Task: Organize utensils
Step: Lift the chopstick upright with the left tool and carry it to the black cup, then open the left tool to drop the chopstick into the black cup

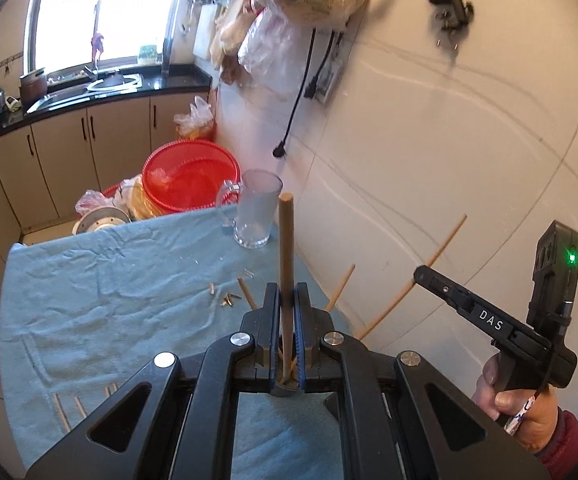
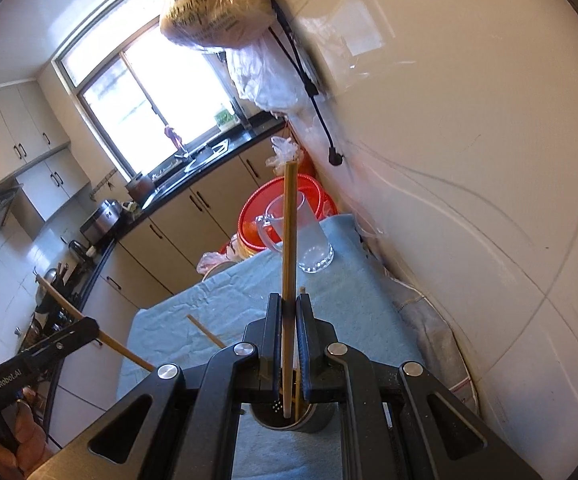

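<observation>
My left gripper (image 1: 287,300) is shut on a brown wooden chopstick (image 1: 286,248) that stands upright, its lower end in a dark round holder (image 1: 287,391) just below the jaws. My right gripper (image 2: 288,308) is shut on a lighter bamboo chopstick (image 2: 289,232), also upright, its lower end inside the same dark metal holder (image 2: 293,420), which holds another stick. The right gripper body (image 1: 497,328) shows in the left wrist view, with its chopstick (image 1: 429,264) slanting. The left gripper body (image 2: 29,364) shows in the right wrist view. Loose chopsticks (image 1: 67,414) lie on the blue cloth (image 1: 109,300).
A clear glass mug (image 1: 255,208) stands at the far edge of the cloth-covered table, near the white wall (image 1: 449,140). Red plastic basins (image 1: 189,180) and bags sit beyond it. Small wrappers (image 1: 227,300) lie on the cloth. Kitchen counter and sink (image 1: 89,92) lie behind.
</observation>
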The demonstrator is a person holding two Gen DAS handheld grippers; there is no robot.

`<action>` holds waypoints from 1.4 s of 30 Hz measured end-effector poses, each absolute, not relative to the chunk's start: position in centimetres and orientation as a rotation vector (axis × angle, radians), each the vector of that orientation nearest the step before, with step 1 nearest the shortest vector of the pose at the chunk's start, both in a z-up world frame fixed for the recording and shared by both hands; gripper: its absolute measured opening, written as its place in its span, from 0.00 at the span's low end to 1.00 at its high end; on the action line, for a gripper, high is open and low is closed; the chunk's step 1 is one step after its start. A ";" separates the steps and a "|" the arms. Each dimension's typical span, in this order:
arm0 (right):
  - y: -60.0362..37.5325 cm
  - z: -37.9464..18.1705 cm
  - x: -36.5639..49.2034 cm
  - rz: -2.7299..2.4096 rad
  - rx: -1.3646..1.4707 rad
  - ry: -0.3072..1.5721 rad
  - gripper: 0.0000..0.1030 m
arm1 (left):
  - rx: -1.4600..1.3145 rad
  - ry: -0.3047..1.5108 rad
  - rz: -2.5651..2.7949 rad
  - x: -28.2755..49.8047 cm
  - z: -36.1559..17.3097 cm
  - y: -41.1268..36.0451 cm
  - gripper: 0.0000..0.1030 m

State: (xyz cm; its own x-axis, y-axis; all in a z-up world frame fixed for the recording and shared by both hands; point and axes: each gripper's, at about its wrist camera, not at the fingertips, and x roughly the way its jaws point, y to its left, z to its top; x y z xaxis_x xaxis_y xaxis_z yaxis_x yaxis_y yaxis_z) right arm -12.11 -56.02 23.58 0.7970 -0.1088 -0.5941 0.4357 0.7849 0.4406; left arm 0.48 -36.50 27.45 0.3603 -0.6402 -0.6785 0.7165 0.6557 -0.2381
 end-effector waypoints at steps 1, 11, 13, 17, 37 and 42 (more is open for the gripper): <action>-56.2 23.2 -11.7 -0.308 0.604 0.590 0.07 | 0.110 0.836 -0.870 0.7 26.9 -37.0 0.06; -56.5 19.2 -8.7 -0.268 0.600 0.702 0.07 | 0.149 0.947 -0.851 2.3 22.6 -39.7 0.06; -56.6 18.3 -8.5 -0.260 0.606 0.726 0.07 | 0.152 0.967 -0.840 2.6 21.7 -39.9 0.06; -56.6 16.7 -7.8 -0.243 0.619 0.769 0.07 | 0.164 1.001 -0.815 3.2 20.1 -40.3 0.06; -57.2 16.7 -6.9 -0.206 0.602 0.759 0.23 | 0.135 0.993 -0.769 4.2 19.8 -40.8 0.25; -57.6 18.1 -8.2 -0.240 0.592 0.721 0.52 | 0.128 0.956 -0.740 3.8 21.1 -40.0 0.39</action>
